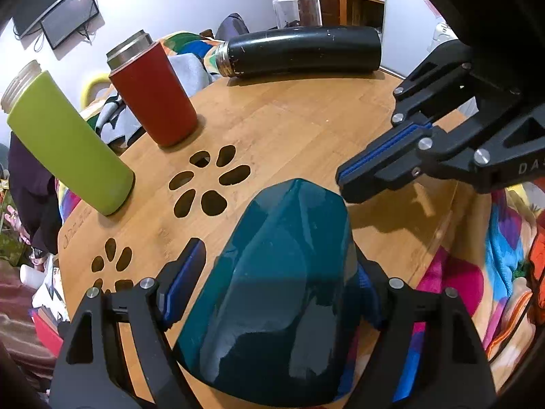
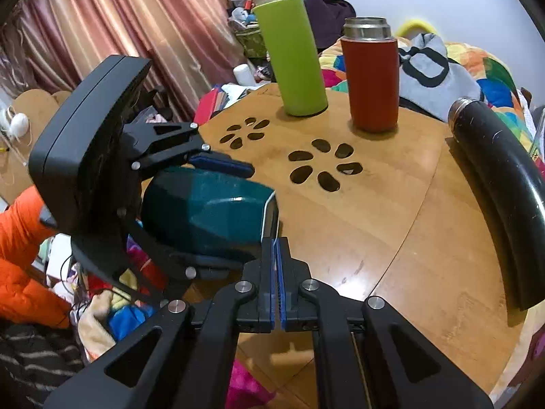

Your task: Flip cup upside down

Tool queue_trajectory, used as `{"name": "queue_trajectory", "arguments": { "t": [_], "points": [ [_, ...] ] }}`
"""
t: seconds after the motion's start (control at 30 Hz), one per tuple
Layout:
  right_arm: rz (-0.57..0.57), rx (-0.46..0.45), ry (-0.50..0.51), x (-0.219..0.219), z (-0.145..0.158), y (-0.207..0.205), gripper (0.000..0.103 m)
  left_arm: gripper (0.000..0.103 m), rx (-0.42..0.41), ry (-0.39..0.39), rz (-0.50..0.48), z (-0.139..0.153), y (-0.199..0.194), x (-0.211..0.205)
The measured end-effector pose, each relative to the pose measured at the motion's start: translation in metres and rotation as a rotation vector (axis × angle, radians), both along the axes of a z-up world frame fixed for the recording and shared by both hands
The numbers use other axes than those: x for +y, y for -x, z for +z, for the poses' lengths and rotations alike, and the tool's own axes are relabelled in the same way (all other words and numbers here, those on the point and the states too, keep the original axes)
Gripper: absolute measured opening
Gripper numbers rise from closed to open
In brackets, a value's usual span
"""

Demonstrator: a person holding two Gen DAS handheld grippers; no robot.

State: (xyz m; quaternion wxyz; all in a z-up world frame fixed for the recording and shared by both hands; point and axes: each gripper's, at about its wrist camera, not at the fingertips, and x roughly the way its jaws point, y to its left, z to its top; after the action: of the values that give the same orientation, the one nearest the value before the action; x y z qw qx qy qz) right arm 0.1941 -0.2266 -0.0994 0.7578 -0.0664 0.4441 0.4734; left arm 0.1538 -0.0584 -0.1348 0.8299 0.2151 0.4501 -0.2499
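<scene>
Two pads of your left gripper (image 1: pixel 272 293) pinch the teal faceted cup (image 1: pixel 272 289) above the bamboo table (image 1: pixel 306 119). Your right gripper (image 2: pixel 276 262), pressed together, idles beside the cup. Rotating quickly could slip the glossy facets free.

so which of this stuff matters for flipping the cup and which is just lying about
In play:
teal cup, held on its side in the left tongs
right tongs, shut, empty

Lying about:
green flask
red flask
black flask, on its side
glass jar

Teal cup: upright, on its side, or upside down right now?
On its side. The teal cup is held off the table in the left gripper, its rim facing sideways in the right wrist view.
</scene>
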Motion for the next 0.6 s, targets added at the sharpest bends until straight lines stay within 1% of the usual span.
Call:
{"name": "queue_trajectory", "arguments": {
  "t": [0.07, 0.1, 0.13, 0.2, 0.3, 0.33, 0.37, 0.43, 0.53, 0.57, 0.6],
  "points": [
    [0.004, -0.019, 0.002, -0.003, 0.002, 0.001, 0.01, 0.077, -0.001, 0.042, 0.007, 0.008, 0.004, 0.006],
    [0.002, -0.024, 0.004, -0.002, 0.002, 0.0, 0.017, 0.077, -0.005, 0.061, 0.01, 0.013, 0.006, 0.009],
    [-0.001, -0.028, 0.008, -0.002, 0.002, -0.001, 0.027, 0.077, -0.013, 0.078, 0.012, 0.019, 0.009, 0.012],
    [-0.003, -0.043, 0.014, 0.001, 0.002, -0.001, 0.036, 0.077, -0.035, 0.089, 0.016, 0.029, 0.016, 0.017],
    [-0.004, -0.053, 0.017, 0.005, 0.002, -0.004, 0.038, 0.076, -0.037, 0.08, 0.048, 0.036, 0.022, 0.025],
    [-0.005, -0.052, 0.014, 0.005, 0.002, -0.006, 0.041, 0.072, -0.028, 0.091, 0.053, 0.037, 0.023, 0.028],
    [-0.007, -0.049, 0.013, 0.005, 0.001, -0.008, 0.043, 0.07, -0.014, 0.11, 0.059, 0.038, 0.024, 0.033],
    [-0.006, -0.035, 0.003, 0.005, 0.0, -0.013, 0.051, 0.07, -0.008, 0.125, 0.073, 0.04, 0.027, 0.041],
    [0.013, -0.012, -0.013, 0.008, -0.003, -0.018, 0.06, 0.069, -0.019, 0.118, 0.078, 0.039, 0.028, 0.046],
    [0.024, -0.014, -0.015, 0.011, -0.003, -0.018, 0.062, 0.069, -0.018, 0.117, 0.082, 0.039, 0.029, 0.049],
    [0.032, -0.016, -0.015, 0.013, -0.003, -0.017, 0.066, 0.069, -0.017, 0.12, 0.082, 0.039, 0.03, 0.051]
  ]
}}
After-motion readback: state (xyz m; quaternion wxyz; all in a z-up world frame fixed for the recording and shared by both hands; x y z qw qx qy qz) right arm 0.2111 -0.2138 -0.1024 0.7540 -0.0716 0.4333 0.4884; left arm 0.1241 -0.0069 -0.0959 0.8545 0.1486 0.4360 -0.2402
